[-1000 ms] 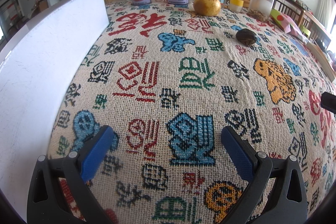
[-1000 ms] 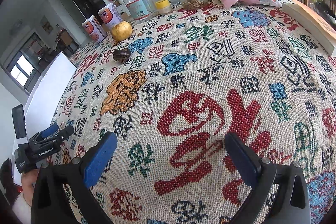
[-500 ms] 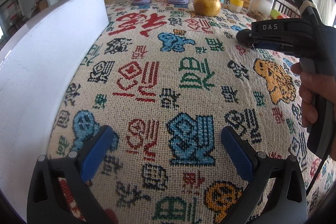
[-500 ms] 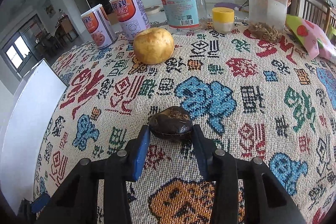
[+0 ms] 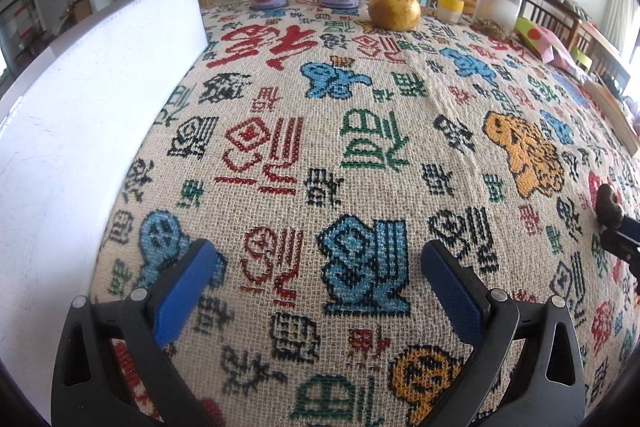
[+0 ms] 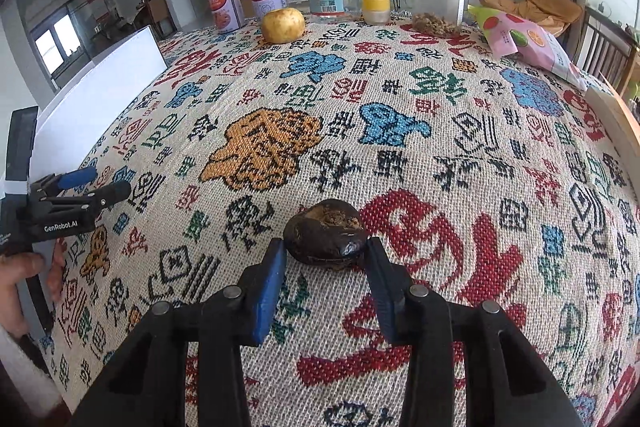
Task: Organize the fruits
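Woven cloth point(image 6: 400, 99) patterned with coloured characters covers the desk, with cans, jars and a snack bag along its far edge. Near the right gripper point(image 6: 325, 259), a dark wrinkled fruit point(image 6: 326, 241) sits between the blue pads, both pressing its sides, so the jaws are clamped on it just above the cloth. A yellow round fruit point(image 6: 283, 25) rests well apart, near the far cans point(image 6: 224, 7). At the left, beside a white board point(image 5: 92, 99), the left gripper point(image 5: 316, 283) hangs with jaws wide apart over bare cloth.
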Tool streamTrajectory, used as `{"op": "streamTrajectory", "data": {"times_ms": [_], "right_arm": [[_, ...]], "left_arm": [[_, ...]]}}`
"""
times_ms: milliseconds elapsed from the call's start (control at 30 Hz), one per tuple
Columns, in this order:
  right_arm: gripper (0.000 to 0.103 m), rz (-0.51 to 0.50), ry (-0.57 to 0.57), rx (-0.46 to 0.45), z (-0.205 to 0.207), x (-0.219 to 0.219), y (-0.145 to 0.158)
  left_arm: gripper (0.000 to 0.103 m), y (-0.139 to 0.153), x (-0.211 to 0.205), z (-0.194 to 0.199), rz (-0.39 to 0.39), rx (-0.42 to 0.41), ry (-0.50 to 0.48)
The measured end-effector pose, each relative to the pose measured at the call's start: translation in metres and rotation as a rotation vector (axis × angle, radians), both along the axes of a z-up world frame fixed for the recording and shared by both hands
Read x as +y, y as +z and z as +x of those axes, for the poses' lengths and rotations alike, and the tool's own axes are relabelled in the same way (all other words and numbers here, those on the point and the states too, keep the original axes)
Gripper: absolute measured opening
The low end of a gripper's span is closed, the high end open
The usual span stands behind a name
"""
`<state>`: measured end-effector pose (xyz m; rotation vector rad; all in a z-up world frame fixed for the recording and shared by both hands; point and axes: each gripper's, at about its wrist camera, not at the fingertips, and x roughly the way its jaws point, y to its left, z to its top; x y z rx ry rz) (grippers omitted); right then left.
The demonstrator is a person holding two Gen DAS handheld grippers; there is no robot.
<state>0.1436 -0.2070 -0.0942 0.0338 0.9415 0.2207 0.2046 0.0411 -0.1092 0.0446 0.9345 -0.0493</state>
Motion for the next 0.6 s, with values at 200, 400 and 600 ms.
{"op": "streamTrajectory", "data": {"times_ms": [200,400,600], "right_arm": [[0.063,-0.074,0.004,-0.045,-0.021,0.005,-0.003],[0.097,-0.118,0.004,-0.01,-0.016,0.015,-0.01],[0.103,-0.111,-0.009,0.007,-0.014,0.013,-0.012]], "left_arm": [[0.103,0.0,0.0,0.0,0.0,0.0,0.0],[0.103,0.0,0.001,0.0,-0.001,0.0,0.0],[0.102,0.001,0.0,0.001,-0.006,0.004,-0.002]]}}
